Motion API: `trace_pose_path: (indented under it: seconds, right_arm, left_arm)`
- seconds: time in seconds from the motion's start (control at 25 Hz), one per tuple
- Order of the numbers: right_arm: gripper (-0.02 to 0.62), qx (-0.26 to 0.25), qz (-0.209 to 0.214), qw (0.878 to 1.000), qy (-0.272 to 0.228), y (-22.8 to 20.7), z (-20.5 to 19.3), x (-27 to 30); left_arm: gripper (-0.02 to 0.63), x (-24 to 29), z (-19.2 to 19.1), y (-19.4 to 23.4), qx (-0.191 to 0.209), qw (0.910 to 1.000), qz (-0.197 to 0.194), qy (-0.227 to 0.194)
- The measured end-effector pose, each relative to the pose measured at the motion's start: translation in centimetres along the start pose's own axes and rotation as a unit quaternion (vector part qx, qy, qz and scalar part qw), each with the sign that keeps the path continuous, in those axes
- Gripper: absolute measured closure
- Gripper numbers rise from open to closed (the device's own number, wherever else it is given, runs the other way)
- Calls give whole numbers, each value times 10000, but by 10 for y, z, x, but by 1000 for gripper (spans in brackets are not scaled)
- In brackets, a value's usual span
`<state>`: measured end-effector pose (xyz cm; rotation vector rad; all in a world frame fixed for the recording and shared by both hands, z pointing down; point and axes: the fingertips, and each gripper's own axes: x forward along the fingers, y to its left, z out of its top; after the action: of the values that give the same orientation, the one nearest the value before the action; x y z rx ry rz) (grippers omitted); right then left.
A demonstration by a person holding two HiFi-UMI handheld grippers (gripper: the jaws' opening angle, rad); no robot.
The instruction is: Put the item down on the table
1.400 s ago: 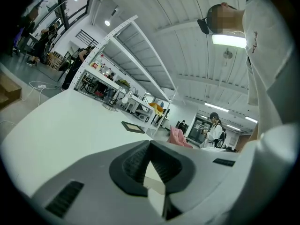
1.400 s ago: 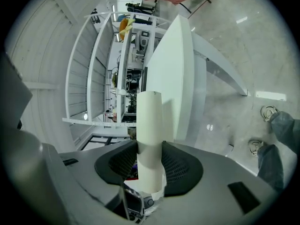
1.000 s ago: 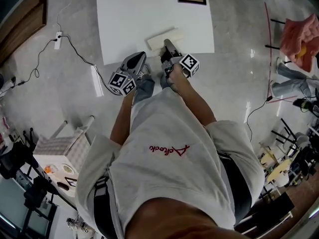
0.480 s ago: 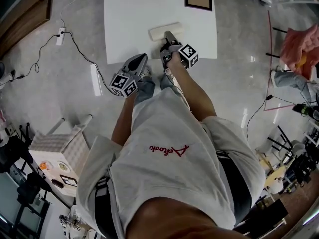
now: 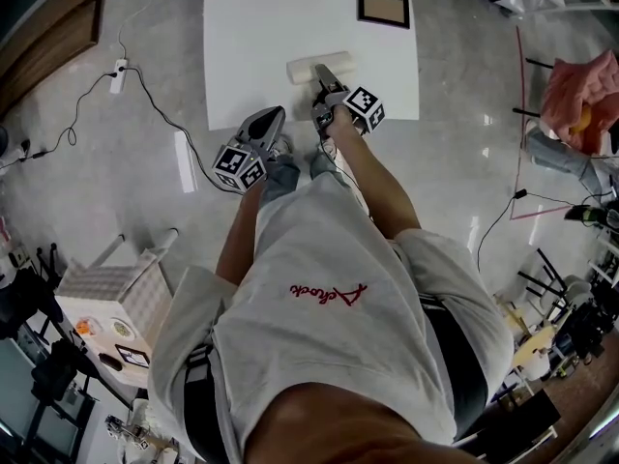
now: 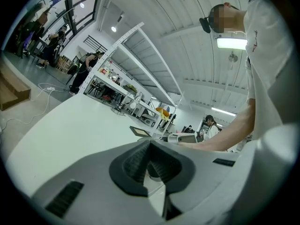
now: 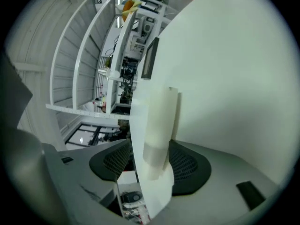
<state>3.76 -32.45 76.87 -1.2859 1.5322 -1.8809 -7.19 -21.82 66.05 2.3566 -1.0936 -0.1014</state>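
Observation:
The item is a long cream-white roll [image 5: 311, 67] lying on the white table [image 5: 271, 27] close to its near edge. My right gripper [image 5: 327, 77] reaches over that edge to the roll's near end. In the right gripper view the roll [image 7: 157, 125] stands between the dark pads of the right gripper [image 7: 151, 159]. The jaws are opening, and a gap shows beside the left pad [image 7: 115, 159]. My left gripper [image 5: 275, 114] hangs just short of the table edge, away from the roll. Its jaws are shut and hold nothing [image 6: 150, 146].
A dark picture frame [image 5: 383, 8] lies at the table's far right. A power strip with a black cable [image 5: 118, 75] lies on the floor at the left. A box [image 5: 106, 293] stands at the lower left, and stands and a red cloth [image 5: 580, 75] at the right.
The right gripper and the roll have moved a little farther in from the table's near edge. The left gripper has stayed almost where it was.

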Motion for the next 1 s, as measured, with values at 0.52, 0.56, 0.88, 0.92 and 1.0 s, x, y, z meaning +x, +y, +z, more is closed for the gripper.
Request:
trace_pose_path:
  seconds: [0.52, 0.56, 0.88, 0.92, 1.0]
  right_arm:
    - [322, -3227, -778, 9292, 1625, 5, -29, 1]
    - [324, -3622, -884, 9118, 1723, 3, -31, 1]
    - [368, -5958, -1542, 7660, 1858, -14, -35, -4]
    - [379, -6010, -1555, 7617, 1853, -15, -35, -4]
    - [390, -6020, -1557, 7611, 1847, -15, -34, -3]
  left_arm:
    - [592, 6, 0, -11, 37, 9999, -151, 32]
    - [592, 6, 0, -11, 36, 9999, -151, 26]
    - [592, 2, 4, -12, 40, 9999, -131, 5]
    - [592, 2, 4, -11, 32, 9999, -132, 3]
    - [592, 1, 6, -9, -8, 9999, -137, -26]
